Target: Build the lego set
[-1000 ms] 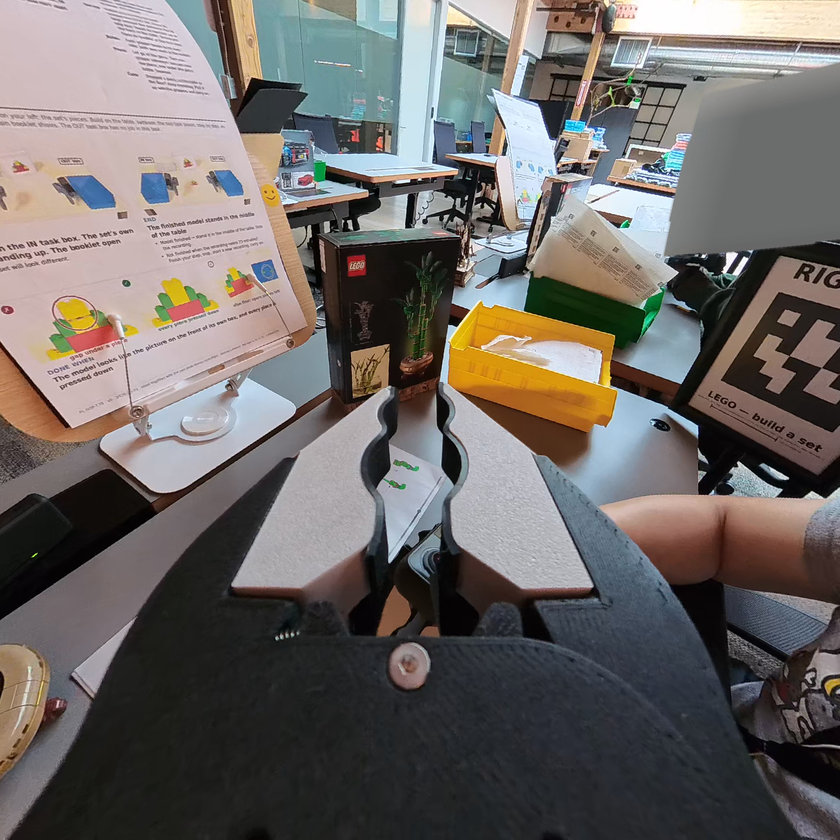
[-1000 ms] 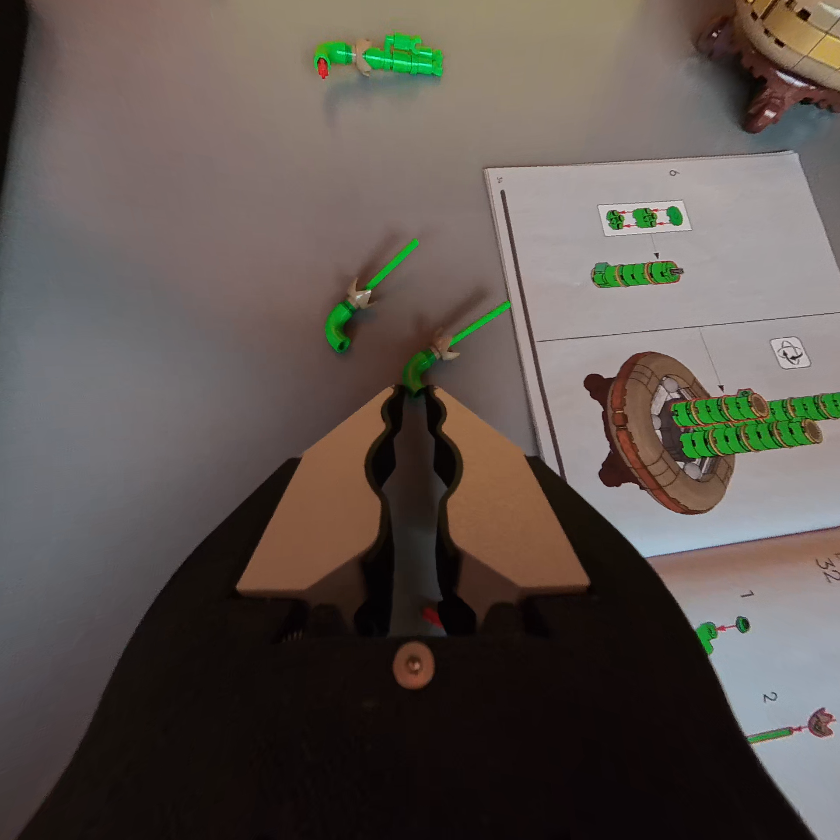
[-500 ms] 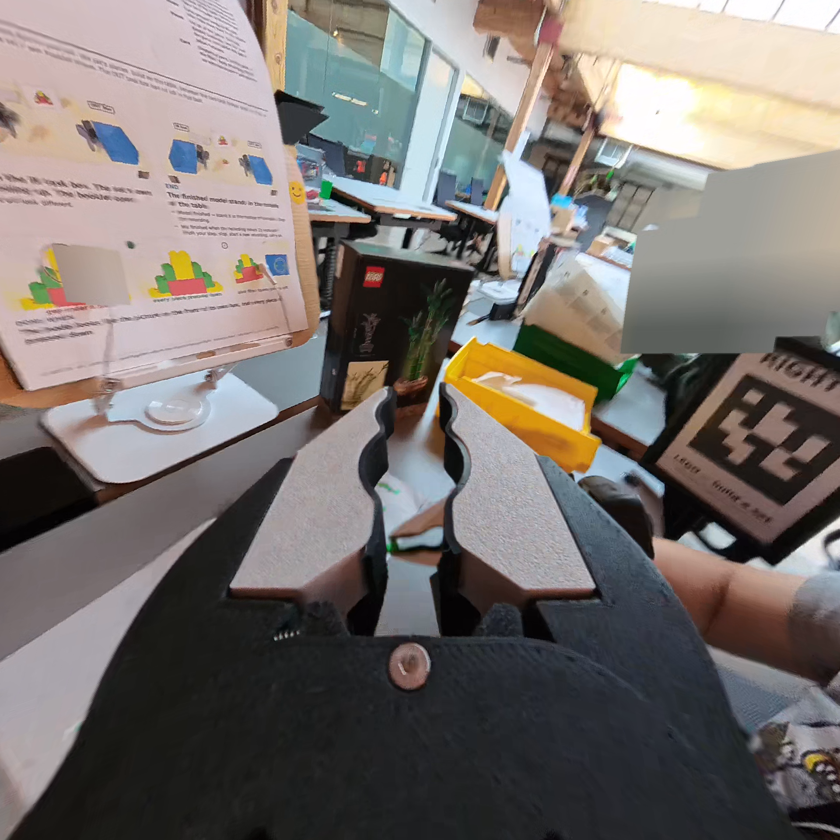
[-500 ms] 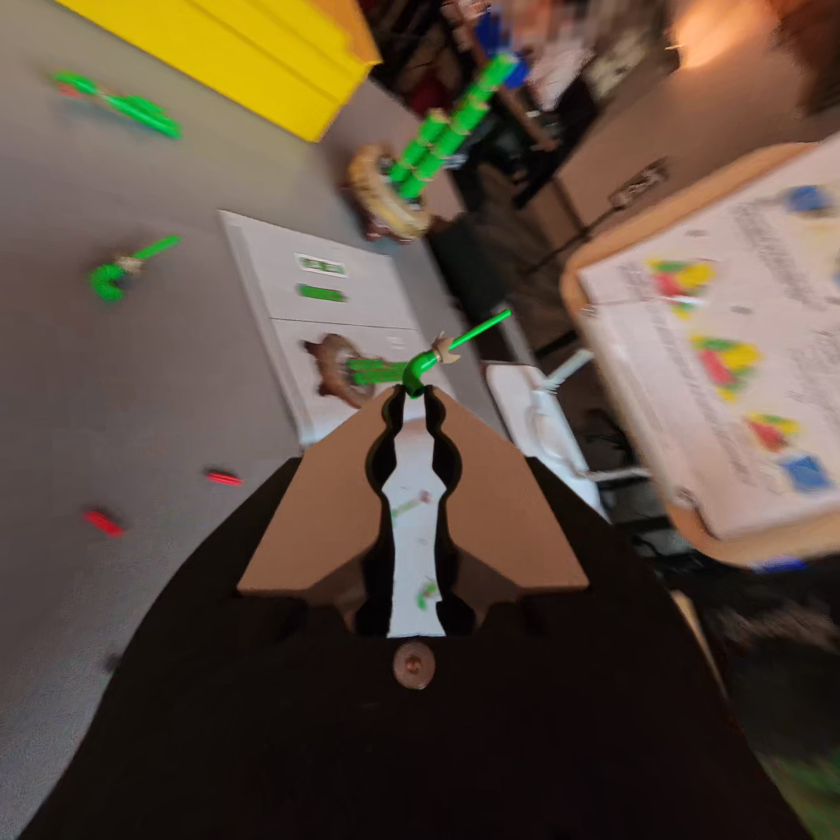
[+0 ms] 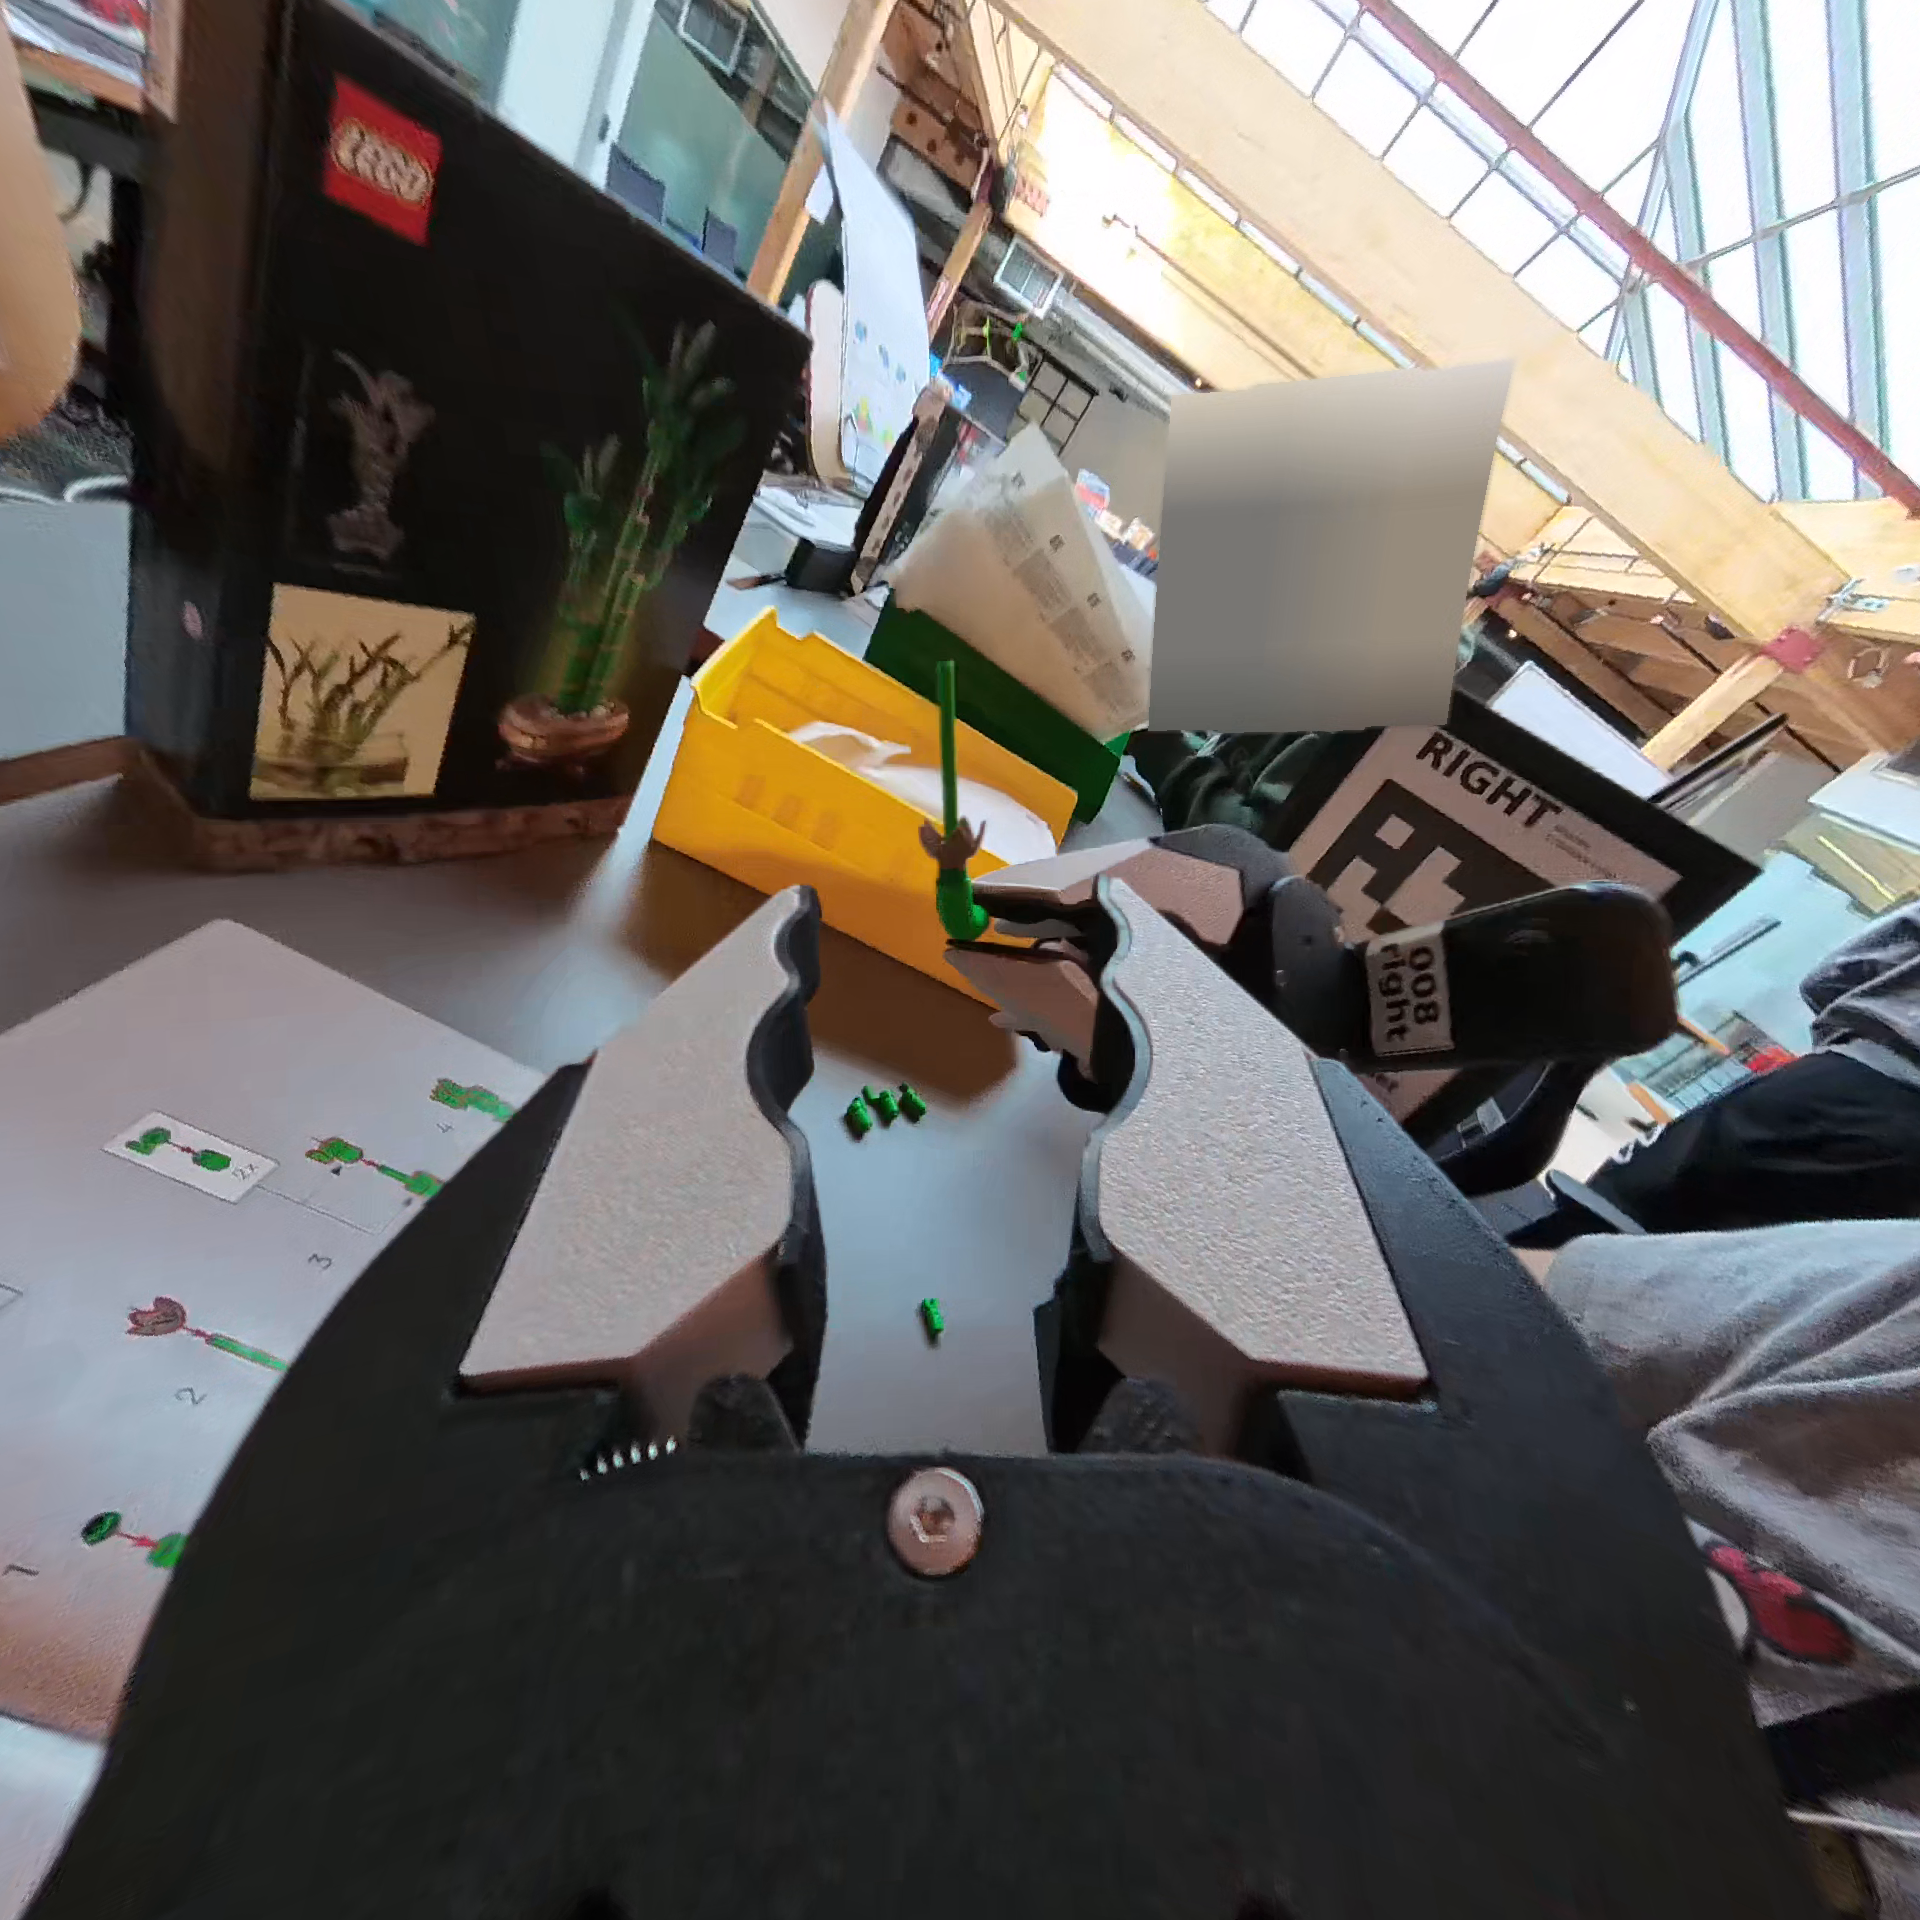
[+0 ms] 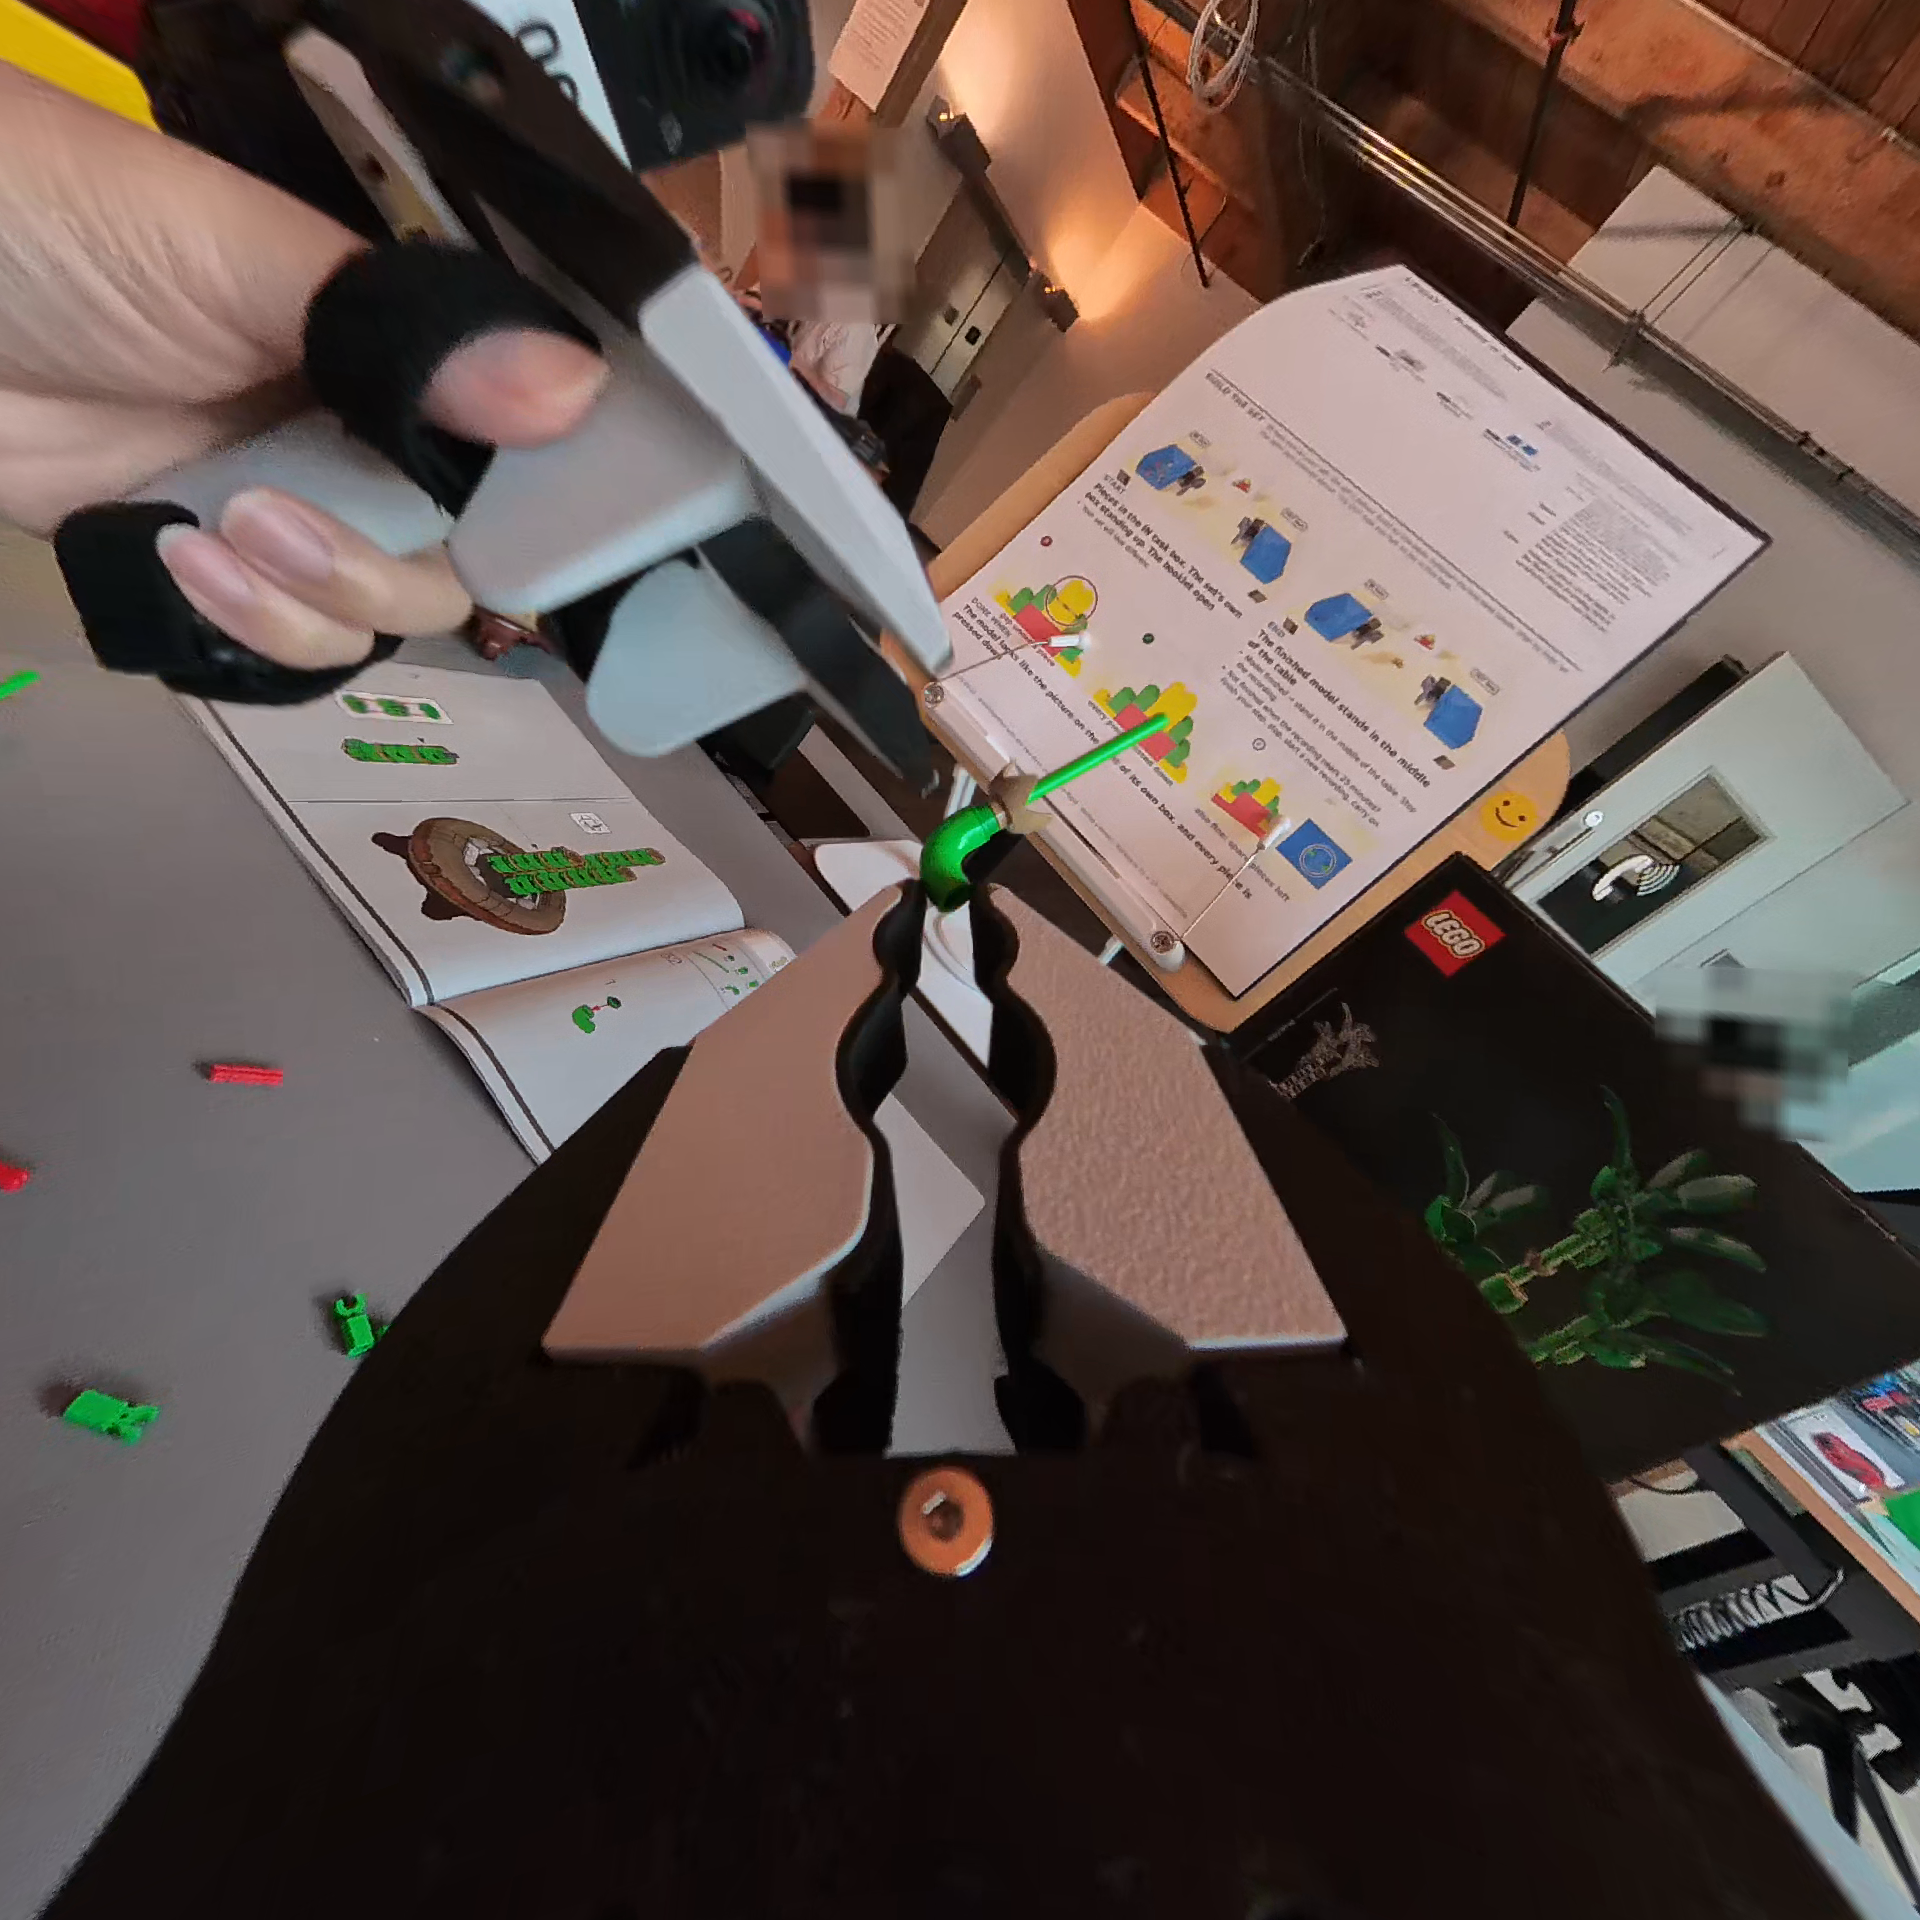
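Green stem piece (image 6: 961, 847) pinched by right gripper (image 6: 943, 902); left gripper (image 5: 951, 940) fingers spread, empty.

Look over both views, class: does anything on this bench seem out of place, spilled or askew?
Nothing looks damaged. Small green pieces and a red pin lie scattered loose on the grey table beside the open instruction booklet, normal for a build under way. The right gripper pinches a green stem piece.
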Motion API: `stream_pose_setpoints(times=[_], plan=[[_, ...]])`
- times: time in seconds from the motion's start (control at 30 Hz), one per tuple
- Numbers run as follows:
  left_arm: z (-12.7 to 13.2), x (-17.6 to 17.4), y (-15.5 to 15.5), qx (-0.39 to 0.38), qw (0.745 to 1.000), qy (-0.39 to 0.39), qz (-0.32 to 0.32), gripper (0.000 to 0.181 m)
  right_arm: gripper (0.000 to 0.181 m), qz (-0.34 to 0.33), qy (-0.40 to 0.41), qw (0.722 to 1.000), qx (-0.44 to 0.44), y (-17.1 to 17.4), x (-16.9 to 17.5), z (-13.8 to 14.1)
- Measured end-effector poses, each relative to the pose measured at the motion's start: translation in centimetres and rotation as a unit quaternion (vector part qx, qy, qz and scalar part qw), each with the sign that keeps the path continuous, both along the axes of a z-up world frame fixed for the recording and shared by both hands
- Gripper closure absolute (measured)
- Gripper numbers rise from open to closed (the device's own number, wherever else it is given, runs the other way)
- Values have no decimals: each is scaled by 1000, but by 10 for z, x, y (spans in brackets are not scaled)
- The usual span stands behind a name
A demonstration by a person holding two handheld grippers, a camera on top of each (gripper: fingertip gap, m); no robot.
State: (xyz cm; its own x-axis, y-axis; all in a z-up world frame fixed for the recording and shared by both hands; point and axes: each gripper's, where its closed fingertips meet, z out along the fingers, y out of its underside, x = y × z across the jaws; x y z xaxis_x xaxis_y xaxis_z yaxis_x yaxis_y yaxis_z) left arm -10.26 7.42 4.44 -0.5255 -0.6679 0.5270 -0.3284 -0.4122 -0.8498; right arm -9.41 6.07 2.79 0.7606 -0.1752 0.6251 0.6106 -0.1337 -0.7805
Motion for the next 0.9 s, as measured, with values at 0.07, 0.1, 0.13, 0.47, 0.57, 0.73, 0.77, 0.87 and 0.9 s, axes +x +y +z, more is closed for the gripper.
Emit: stream_pose_setpoints(times=[0.07, 0.1, 0.13, 0.47, 0.57, 0.73, 0.77, 0.87, 0.9], plan=[[-9, 4, -6, 11, 1000, 3, -3, 135, 173, 7, 0, 1000, -7, 3, -5, -3], [-11, 5, -8, 11, 1000, -1, -3, 138, 173, 10, -1, 1000, -8, 4, -7, -4], [-11, 5, -10, 8, 1000, -5, -4, 141, 173, 11, -2, 1000, -9, 5, -9, -5], [-7, 2, -9, -23, 999, -18, -27, 161, 173, 7, -19, 1000, -4, 6, -14, -1], [-11, 3, -11, -16, 999, -10, -28, 161, 173, 1, -30, 1000, -1, 5, -13, 1], [-12, 2, -17, -17, 999, -14, -40, 175, 173, -4, -43, 999, -6, 6, -13, 0], [-12, 2, -17, -15, 999, -14, -38, 175, 173, -5, -45, 999, -6, 6, -13, 0], [-13, 1, -17, -3, 999, -16, -41, 175, 172, -3, -46, 999, -5, 6, -13, -1], [-12, 0, -18, 0, 999, -20, -43, 175, 172, -1, -48, 999, -1, 6, -14, 1]])
